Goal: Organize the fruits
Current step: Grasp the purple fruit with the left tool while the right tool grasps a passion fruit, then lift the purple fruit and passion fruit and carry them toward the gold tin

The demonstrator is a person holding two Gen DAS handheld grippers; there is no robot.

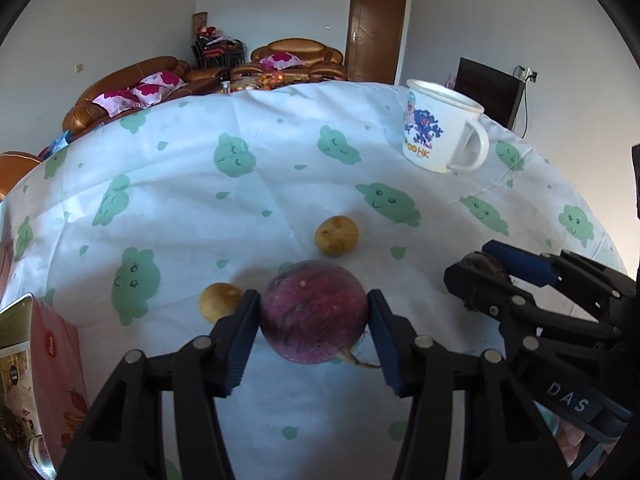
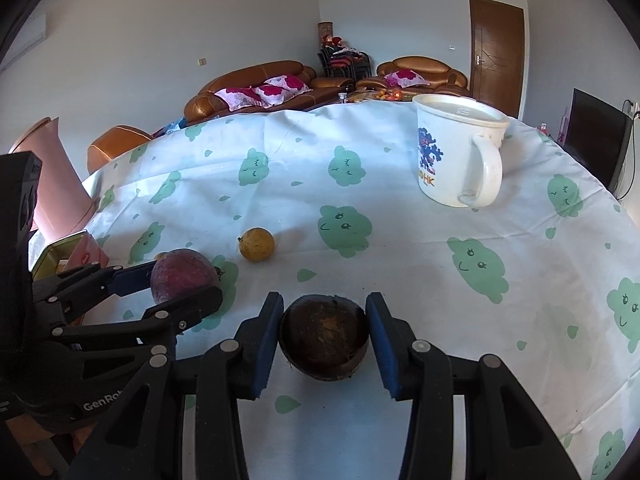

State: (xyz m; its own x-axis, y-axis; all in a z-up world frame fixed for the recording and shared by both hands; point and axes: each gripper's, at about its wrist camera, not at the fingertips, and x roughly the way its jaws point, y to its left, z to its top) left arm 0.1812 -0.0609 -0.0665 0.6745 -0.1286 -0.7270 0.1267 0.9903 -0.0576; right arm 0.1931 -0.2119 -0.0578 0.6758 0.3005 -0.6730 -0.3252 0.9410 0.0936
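Purple round fruit (image 1: 314, 312) sits between the pads of the left gripper (image 1: 314, 330), both blue pads touching its sides, partly closed on it; it rests on the cloud-print tablecloth (image 1: 240, 208). Right gripper (image 2: 324, 334) is narrowed around a dark brown fruit (image 2: 324, 332), pads at its sides, gripping it. Yellow fruit (image 1: 336, 236) lies at 12 o'clock of the purple one, near; second yellow fruit (image 1: 218, 302) at 9 o'clock, just beside the left pad. White printed mug (image 1: 442, 128) stands upright at 2 o'clock, well apart. Pink box (image 1: 52, 376) at 8 o'clock on the table edge.
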